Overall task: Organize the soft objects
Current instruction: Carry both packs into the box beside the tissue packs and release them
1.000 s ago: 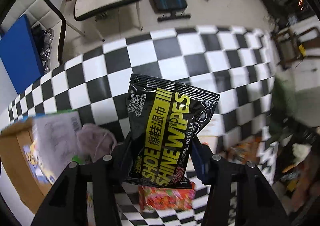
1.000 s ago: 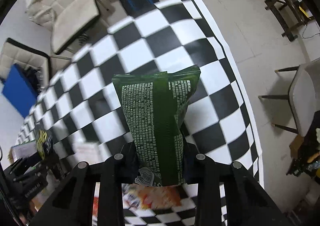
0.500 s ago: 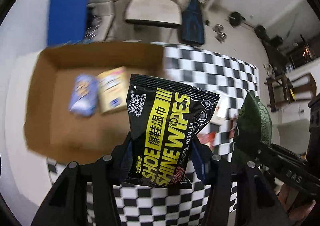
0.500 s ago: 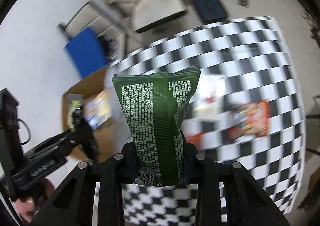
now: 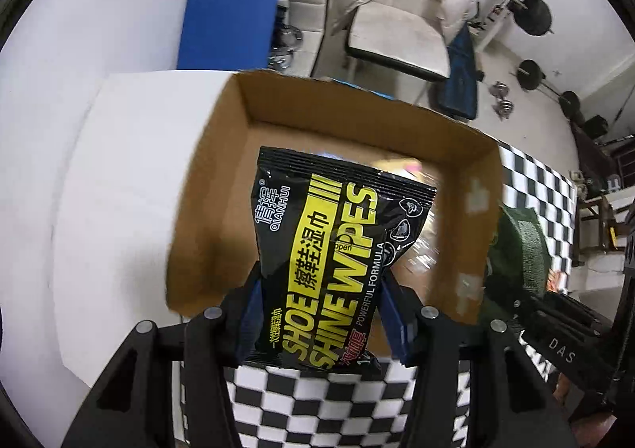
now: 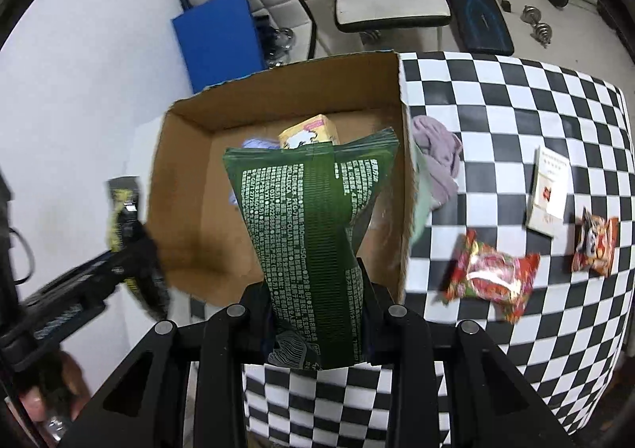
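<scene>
Left gripper (image 5: 321, 313) is pinching a black-and-yellow shoe-wipes pouch (image 5: 329, 253), holding it upright over the open brown cardboard box (image 5: 357, 118). Right gripper (image 6: 317, 313) is clamping a dark green printed pouch (image 6: 313, 233) w/ the box behind it. Box is sitting at the edge of a checkered black-and-white tablecloth (image 6: 516, 110); red snack packets (image 6: 492, 273) are lying on it.

Held upright over an open cardboard box (image 6: 190, 186): black-and-yellow shoe shine wipes pack (image 5: 333, 249) and green printed pouch (image 6: 313, 241), with yellow packet (image 6: 313, 132) inside, lilac cloth (image 6: 436, 158) just beside the box, and red snack packs (image 6: 492, 273) on the checkered table (image 6: 516, 110).
</scene>
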The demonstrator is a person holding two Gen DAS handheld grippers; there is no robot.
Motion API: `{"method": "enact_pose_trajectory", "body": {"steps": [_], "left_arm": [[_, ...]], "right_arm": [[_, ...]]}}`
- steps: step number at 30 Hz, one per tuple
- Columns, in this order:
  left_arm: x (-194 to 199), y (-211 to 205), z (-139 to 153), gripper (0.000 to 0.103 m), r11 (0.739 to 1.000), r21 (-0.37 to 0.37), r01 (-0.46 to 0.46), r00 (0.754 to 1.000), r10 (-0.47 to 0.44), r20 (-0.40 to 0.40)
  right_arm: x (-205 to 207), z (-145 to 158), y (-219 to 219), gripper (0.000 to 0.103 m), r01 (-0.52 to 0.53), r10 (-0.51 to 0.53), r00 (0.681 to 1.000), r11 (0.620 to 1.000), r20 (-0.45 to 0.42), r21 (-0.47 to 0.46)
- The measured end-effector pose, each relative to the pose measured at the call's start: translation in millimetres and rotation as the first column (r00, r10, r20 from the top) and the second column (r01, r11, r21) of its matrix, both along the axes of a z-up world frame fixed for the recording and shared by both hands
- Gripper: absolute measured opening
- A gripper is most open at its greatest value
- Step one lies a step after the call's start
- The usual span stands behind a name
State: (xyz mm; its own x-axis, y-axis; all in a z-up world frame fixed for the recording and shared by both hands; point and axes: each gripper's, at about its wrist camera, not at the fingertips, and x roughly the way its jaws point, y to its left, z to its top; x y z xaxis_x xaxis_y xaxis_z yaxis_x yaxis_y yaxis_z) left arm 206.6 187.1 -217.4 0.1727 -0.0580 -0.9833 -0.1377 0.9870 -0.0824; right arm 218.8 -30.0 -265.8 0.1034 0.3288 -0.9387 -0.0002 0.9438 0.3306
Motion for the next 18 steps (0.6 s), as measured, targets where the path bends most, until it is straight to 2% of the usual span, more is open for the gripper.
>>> {"method": "enact_pose_trajectory", "body": {"steps": [6, 13, 18], "left_arm": [[51, 20, -36, 0.050, 0.999, 0.046, 0.007, 0.999, -0.004, -0.047], [97, 36, -78, 0.050, 0.999, 0.052, 0.016, 0.992, -0.009, -0.125], [116, 38, -91, 0.052, 0.998, 0.056, 0.037, 0.988, -0.028, -0.149]], "right_arm": [[55, -33, 10, 0.034, 0.003, -0.005, 1.000, 0.992, -0.015, -0.126], [100, -60, 13, 0.034, -0.007, 0.001, 1.000, 0.980, -0.029, -0.198], [119, -72, 15, 0.034, -0.012, 0.005, 0.999, 0.977, -0.035, -0.211]]}}
